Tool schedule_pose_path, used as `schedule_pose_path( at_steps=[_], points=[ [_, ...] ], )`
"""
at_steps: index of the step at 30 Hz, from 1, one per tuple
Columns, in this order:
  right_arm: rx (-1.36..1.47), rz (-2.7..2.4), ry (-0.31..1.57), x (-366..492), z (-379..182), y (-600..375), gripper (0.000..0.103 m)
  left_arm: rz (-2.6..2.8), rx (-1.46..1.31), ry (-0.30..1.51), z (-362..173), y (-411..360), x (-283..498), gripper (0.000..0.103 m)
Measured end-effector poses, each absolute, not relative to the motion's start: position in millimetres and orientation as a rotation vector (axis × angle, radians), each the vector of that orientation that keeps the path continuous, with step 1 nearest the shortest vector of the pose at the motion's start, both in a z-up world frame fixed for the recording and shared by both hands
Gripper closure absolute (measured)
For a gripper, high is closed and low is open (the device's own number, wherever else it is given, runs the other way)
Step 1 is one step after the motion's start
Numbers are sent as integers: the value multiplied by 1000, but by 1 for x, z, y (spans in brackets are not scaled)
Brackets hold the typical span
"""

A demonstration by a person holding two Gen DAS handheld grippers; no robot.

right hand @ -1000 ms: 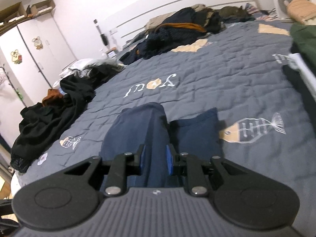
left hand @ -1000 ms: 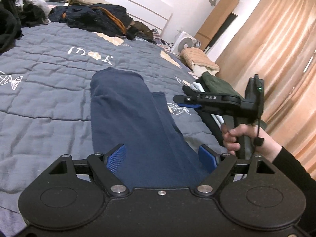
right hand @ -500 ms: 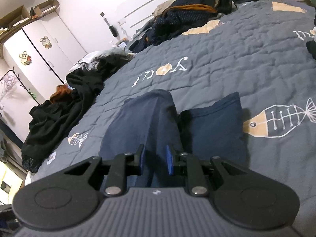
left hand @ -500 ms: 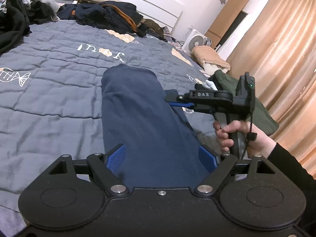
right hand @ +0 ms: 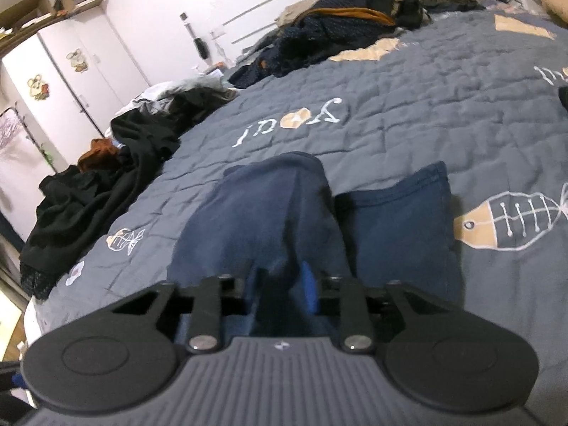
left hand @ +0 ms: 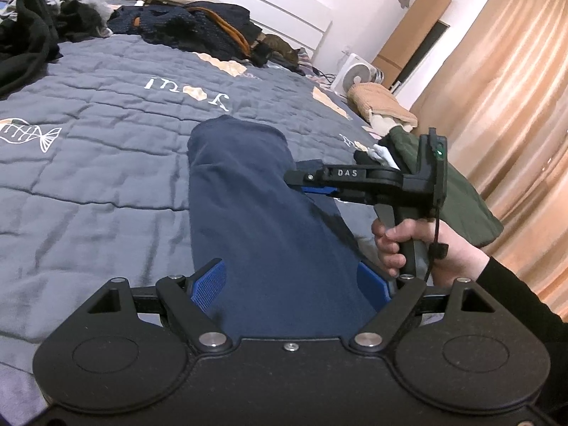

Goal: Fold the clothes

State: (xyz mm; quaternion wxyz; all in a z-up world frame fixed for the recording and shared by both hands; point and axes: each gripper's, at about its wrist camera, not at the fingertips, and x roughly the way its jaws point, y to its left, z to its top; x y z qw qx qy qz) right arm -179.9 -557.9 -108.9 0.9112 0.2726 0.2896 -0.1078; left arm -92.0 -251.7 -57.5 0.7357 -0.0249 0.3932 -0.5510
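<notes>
Fingers of the right gripper [right hand: 280, 280], narrower than a second ago, are closing onto a fold of the navy garment [left hand: 255, 213] on the quilt [left hand: 88, 163]; left gripper [left hand: 293, 284] fingers stand apart astride it. Grasp forming; folding can proceed.

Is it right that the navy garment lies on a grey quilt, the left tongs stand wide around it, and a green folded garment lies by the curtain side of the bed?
Nearly. The left tongs do stand wide about the navy garment, and the green garment is there. But the quilt is blue, not grey, as the left wrist view shows.
</notes>
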Motion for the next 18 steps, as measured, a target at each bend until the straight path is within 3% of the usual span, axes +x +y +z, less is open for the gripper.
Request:
schedule_pose_path(
  at_steps=[3,10,17,18],
  points=[
    [492,-196,591,-179,-100,-548,98,-1190,-72,857,-56,-250,-89,23],
    [318,-29,553,-182,-75,-515,98,-1111,-133,855,-54,-243,-70,23],
    [388,-139,518,-193,-70,-539,92,-1093,-128,847,-49,-253,-54,23],
    [405,-170,511,-196,-71,-546,87,-1095,-119,846,-49,-256,-53,23]
  ],
)
